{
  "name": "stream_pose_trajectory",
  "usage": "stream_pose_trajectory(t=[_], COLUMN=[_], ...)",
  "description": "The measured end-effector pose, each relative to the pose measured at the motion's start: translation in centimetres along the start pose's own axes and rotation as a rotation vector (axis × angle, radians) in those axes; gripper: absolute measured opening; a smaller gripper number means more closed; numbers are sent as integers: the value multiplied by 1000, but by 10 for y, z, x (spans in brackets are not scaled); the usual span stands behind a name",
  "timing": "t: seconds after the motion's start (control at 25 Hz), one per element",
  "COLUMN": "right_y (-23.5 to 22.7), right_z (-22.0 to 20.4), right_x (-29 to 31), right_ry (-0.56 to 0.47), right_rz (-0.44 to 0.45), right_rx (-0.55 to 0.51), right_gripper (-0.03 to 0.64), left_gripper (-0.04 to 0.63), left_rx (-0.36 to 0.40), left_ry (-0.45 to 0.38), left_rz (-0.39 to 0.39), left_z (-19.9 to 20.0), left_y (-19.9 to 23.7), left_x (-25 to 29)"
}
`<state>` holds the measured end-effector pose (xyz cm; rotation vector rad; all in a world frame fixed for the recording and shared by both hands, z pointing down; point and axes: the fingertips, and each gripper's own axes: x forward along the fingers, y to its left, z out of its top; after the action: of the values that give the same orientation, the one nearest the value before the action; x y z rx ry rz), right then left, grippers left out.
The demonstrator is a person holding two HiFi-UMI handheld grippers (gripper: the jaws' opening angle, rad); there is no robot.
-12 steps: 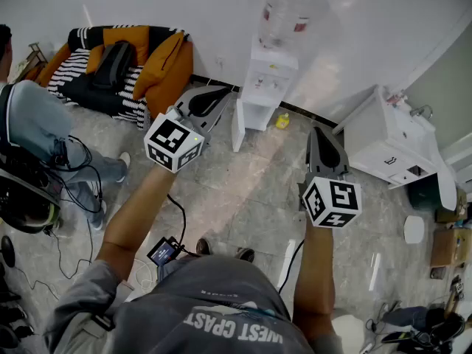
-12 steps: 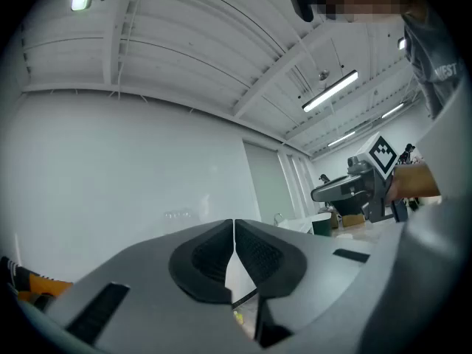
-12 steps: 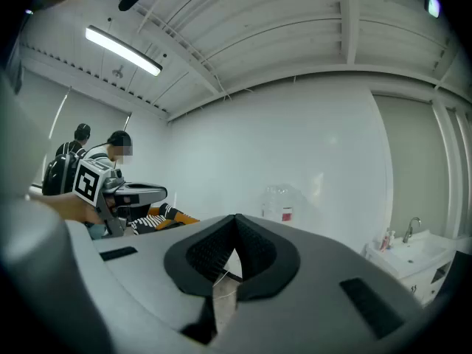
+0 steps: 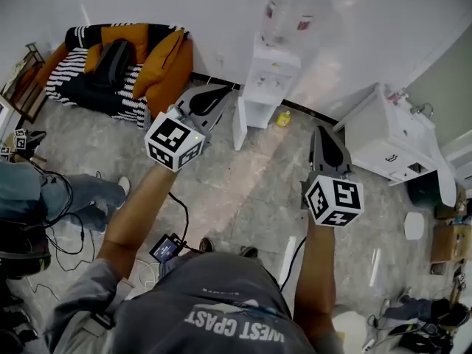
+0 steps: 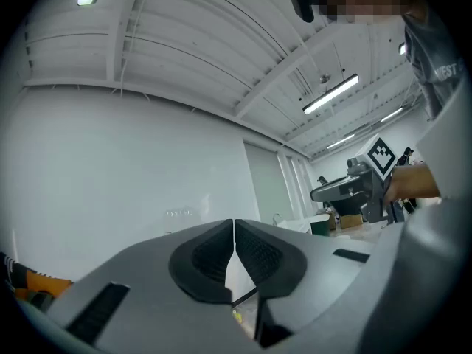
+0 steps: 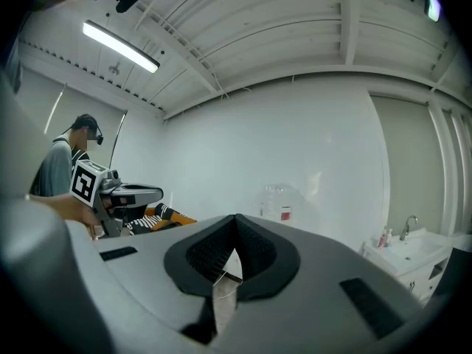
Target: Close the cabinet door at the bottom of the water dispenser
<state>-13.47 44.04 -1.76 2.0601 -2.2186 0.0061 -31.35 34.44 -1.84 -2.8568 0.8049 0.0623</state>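
The water dispenser [image 4: 271, 68] stands against the wall ahead of me, and the cabinet door [image 4: 239, 128] at its foot hangs open. It swings out from the cabinet's left side toward me, so in the head view I see it nearly edge-on as a narrow white panel. Its long axis runs upright and its free edge points back along the floor [image 4: 221, 190] toward my feet.

My left gripper [image 4: 224, 90] is the nearer of the two. Its tips sit just to the left of the door's upper part, on what I take to be the outer face. I cannot tell from above whether they are level with the door or well in front of it. My right gripper [image 4: 323, 130] hangs off to the right of the dispenser, beyond a small yellow thing [image 4: 282, 119] on the floor, and it has no clear line to the door's outer face.

Both pairs of jaws are clenched tip to tip with nothing between them, and each gripper view shows only wall and ceiling past the pads.

I judge the move belongs to the left: bring the closed tips against the door's left face near the free edge, then sweep rightward and away from me so it turns on its hinge into the cabinet front. If I press too close to the hinge side the door will barely turn, and the tips could slide off the smooth panel.
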Motion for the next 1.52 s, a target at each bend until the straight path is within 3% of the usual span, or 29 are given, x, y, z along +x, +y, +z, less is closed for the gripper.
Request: stream_pose_trajectory(t=[0.24, 0.56, 1.52], right_y=[-2, -19, -156], right_z=[-2, -18, -39], right_x=[4, 20, 156], right_ry=[-36, -30, -24], right_rz=[-1, 3, 202], right_rx=[80, 98, 167], right_gripper=[26, 26, 26], left_gripper=[23, 23, 23], left_rx=[-7, -10, 15], left_ry=[-1, 26, 165], left_rz=[-10, 3, 224], left_z=[-7, -28, -63], left_y=[5, 6, 34], left_x=[2, 12, 133])
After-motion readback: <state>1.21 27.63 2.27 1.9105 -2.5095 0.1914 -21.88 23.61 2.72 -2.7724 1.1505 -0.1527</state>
